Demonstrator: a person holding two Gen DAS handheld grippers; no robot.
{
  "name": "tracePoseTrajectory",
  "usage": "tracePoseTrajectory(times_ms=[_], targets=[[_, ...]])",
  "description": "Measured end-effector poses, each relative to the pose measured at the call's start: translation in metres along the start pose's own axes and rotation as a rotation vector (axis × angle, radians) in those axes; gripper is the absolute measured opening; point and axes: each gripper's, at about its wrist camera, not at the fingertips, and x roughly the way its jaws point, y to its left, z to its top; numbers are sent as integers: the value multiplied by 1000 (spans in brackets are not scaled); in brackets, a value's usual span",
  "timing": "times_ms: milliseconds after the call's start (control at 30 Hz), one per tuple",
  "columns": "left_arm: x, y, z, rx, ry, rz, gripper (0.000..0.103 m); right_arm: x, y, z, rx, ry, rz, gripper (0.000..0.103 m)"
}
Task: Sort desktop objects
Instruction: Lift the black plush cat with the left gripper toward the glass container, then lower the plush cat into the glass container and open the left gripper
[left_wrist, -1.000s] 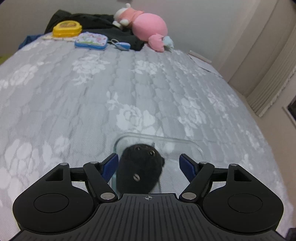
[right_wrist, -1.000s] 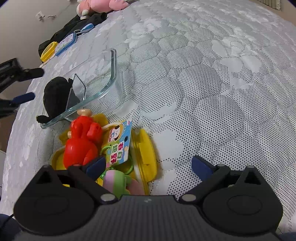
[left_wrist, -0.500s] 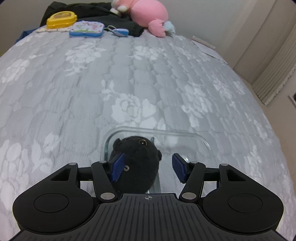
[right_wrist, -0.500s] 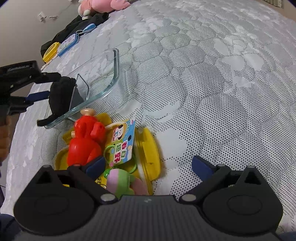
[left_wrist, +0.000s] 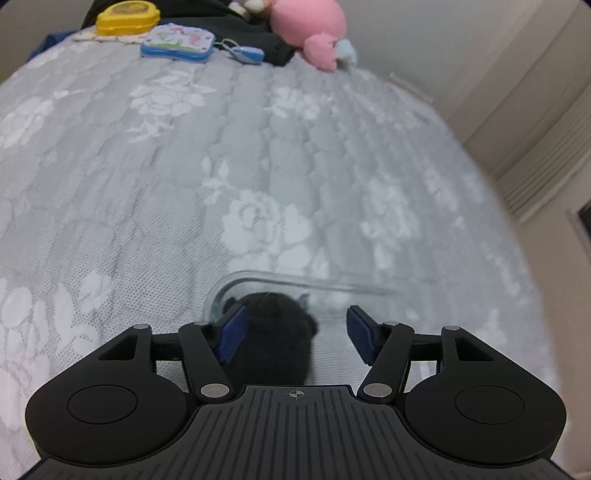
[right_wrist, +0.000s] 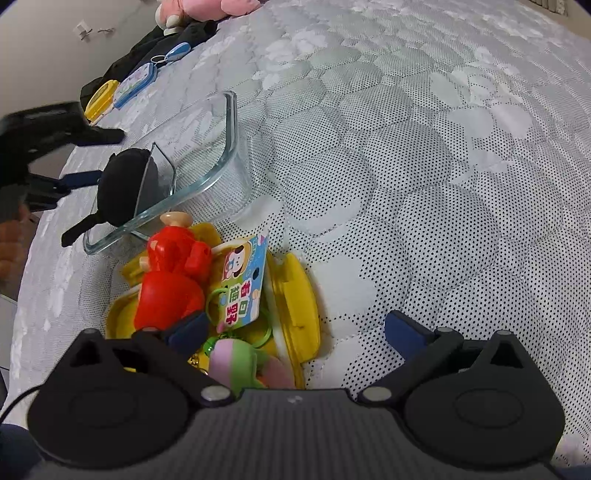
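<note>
A black plush toy (left_wrist: 275, 332) sits at the near end of a clear glass container (left_wrist: 295, 282) on the grey bed. My left gripper (left_wrist: 293, 332) is open around it; the left pad is beside the plush and the right pad stands apart from it. The right wrist view shows the same plush (right_wrist: 120, 192), the container (right_wrist: 229, 129) and the left gripper (right_wrist: 85, 158) from the side. My right gripper (right_wrist: 295, 332) is open and empty above a yellow tray (right_wrist: 295, 295) holding a red toy (right_wrist: 171, 280), a printed tag (right_wrist: 243, 284) and a pink-green toy (right_wrist: 236, 362).
At the far end of the bed lie a pink plush (left_wrist: 314, 26), a black garment (left_wrist: 266, 40), a blue case (left_wrist: 177, 44), a yellow case (left_wrist: 127, 20) and a small blue clip (left_wrist: 245, 55). A wall and curtain stand on the right.
My left gripper has moved forward over the container and its jaws have narrowed around the black plush. My right gripper has barely moved.
</note>
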Motion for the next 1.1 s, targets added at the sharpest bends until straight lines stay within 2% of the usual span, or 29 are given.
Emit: tracePoseTrajectory(times_ms=[200, 400, 467, 633, 700, 767, 867, 900, 967, 1033, 1100], targets=[[13, -11, -1, -47, 75, -68, 63, -3, -2, 0, 21, -12, 14, 102], [30, -22, -8, -35, 108, -68, 63, -3, -1, 0, 15, -11, 17, 102], [41, -22, -15, -32, 138, -66, 57, -4, -1, 0, 15, -10, 19, 102], [42, -20, -23, -8, 128, -55, 54, -4, -2, 0, 20, -12, 20, 102], [40, -19, -24, 0, 136, -49, 44, -3, -1, 0, 15, -11, 16, 102], [32, -17, -25, -14, 144, -50, 43, -3, 0, 0, 10, -10, 11, 102], [-5, -18, -29, 32, 70, -57, 57, -3, 0, 0, 13, -12, 12, 102], [-21, -16, -30, 52, 34, -35, 62, -3, 0, 0, 14, -12, 12, 102], [-48, -10, -35, 66, -25, 27, 66, -4, 0, 0, 16, -13, 15, 102], [-65, 2, -41, 35, -59, 77, 66, -5, 0, 0, 20, -19, 22, 102], [-78, 20, -49, -56, -104, 98, 64, -9, -1, 0, 27, -36, 40, 100]])
